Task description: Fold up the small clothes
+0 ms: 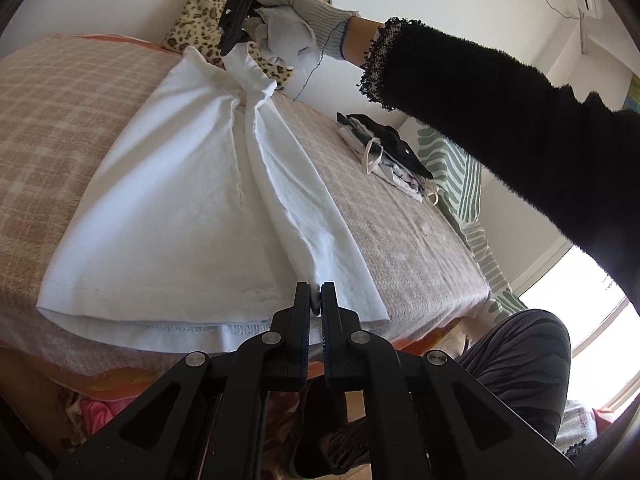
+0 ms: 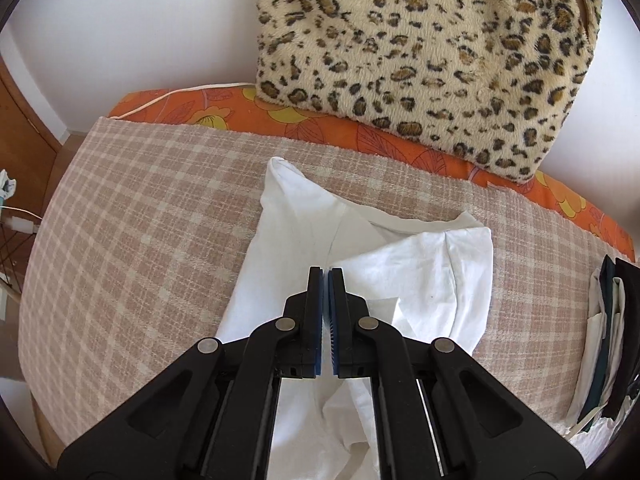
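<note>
Both tongs clamped on white garment, mid-fold on the bed.

Left tongs (image 1: 316, 294) were clenched on the near hem of the white garment (image 1: 180, 208); right tongs (image 1: 236, 30), in the gloved right hand (image 1: 296, 26), pinched the far bunched end, lifted just off the plaid blanket (image 1: 72, 120). Likely reason: gripping opposite ends kept one long edge taut so that strip could fold over the flat part lying left of the left tongs. Right wrist view showed the tips closed, cloth directly under them. Pile of other clothes (image 1: 384, 152) sat well to the right; leopard cushion (image 2: 432, 48) beyond the right tongs.
</note>
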